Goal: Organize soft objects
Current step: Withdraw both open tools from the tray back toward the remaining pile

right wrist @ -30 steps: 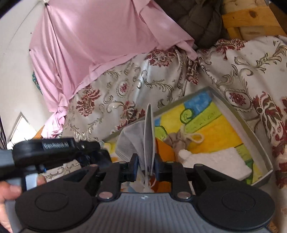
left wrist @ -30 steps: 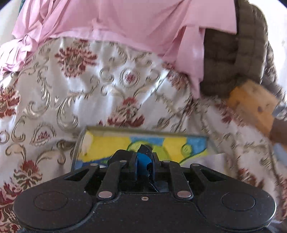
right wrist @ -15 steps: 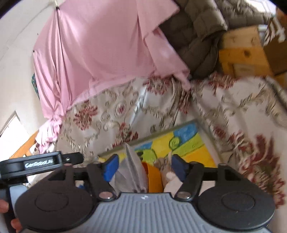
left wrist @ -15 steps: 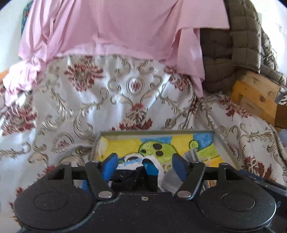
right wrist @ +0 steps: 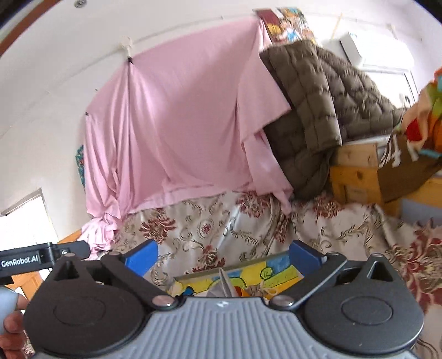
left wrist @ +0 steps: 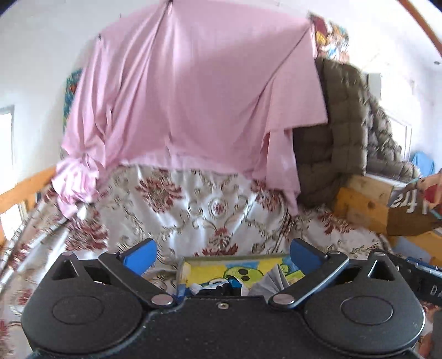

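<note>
We see a bed or couch draped in a cream floral cloth [left wrist: 221, 204] with dark red blossoms and golden scrolls. Behind it a pink sheet [left wrist: 190, 105] hangs against a white wall [right wrist: 69, 69], bunched into a knot at its lower left. To the right of the sheet a brown quilted jacket [right wrist: 317, 110] lies over a pale wooden frame [right wrist: 356, 171]. A colourful poster [right wrist: 287, 22] shows above the jacket, and a white air conditioner [right wrist: 375, 52] sits high on the wall in the right wrist view.

On the left gripper's side bar, seen from the right wrist view, we read "GenRobot.AI" [right wrist: 20, 261]. White letters on a brown bag [left wrist: 408, 210] at the right edge are only partly legible; we cannot read the word.

On the floral cloth lies a shallow tray [right wrist: 240, 266] with a grey rim and a bright yellow, blue and green cartoon lining. Inside it we make out a folded grey cloth [right wrist: 223, 284], standing up on edge, and other small soft items half hidden behind the gripper bodies.

The left gripper [left wrist: 222, 254] has its blue-padded fingers spread wide, holding nothing and touching nothing, above the near edge of the tray. The right gripper [right wrist: 223, 252] is likewise spread wide and empty, the grey cloth standing free between and below its fingers.
</note>
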`<act>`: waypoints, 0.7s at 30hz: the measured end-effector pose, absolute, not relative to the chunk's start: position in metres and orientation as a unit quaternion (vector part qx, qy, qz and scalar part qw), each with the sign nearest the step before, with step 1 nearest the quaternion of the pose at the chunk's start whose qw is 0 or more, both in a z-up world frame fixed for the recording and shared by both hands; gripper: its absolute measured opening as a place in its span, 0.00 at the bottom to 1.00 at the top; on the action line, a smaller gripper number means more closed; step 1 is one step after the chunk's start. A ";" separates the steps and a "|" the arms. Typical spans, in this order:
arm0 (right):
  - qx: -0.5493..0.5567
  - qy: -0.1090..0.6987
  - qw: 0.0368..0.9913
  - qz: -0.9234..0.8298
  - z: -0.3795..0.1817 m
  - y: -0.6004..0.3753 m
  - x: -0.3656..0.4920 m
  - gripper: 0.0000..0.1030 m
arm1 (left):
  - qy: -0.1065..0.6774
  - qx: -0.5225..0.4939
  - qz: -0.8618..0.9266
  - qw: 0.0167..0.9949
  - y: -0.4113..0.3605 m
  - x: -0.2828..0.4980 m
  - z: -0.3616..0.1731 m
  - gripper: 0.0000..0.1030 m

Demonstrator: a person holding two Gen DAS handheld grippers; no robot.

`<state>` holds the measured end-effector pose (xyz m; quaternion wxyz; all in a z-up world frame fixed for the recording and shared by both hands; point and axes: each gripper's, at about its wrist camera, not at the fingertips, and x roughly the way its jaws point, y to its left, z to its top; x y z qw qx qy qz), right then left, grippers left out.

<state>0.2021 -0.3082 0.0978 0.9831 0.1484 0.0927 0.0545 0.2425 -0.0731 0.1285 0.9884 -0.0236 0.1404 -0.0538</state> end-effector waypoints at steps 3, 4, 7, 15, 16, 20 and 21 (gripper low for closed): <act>0.137 0.079 0.986 0.059 0.098 -0.302 0.171 1.00 | 0.125 -0.015 -0.052 0.991 -0.064 0.206 0.132 0.99; 0.136 0.076 0.986 0.058 0.097 -0.299 0.160 1.00 | 0.121 -0.013 -0.052 0.991 -0.061 0.195 0.132 0.99; 0.131 0.070 0.987 0.064 0.089 -0.289 0.129 1.00 | 0.119 -0.016 -0.050 0.992 -0.049 0.164 0.127 0.99; 0.069 0.093 0.991 0.065 0.067 -0.255 0.080 1.00 | 0.172 -0.042 -0.053 0.983 -0.014 0.114 0.090 0.99; 0.065 0.106 0.989 0.074 0.063 -0.251 0.077 1.00 | 0.180 -0.040 -0.053 0.981 -0.011 0.111 0.085 0.99; 0.044 0.178 0.979 0.094 0.043 -0.233 0.079 1.00 | 0.218 -0.024 -0.058 0.974 -0.001 0.108 0.059 0.99; 0.033 0.192 0.976 0.093 0.039 -0.227 0.080 1.00 | 0.227 -0.025 -0.059 0.972 0.001 0.108 0.053 0.99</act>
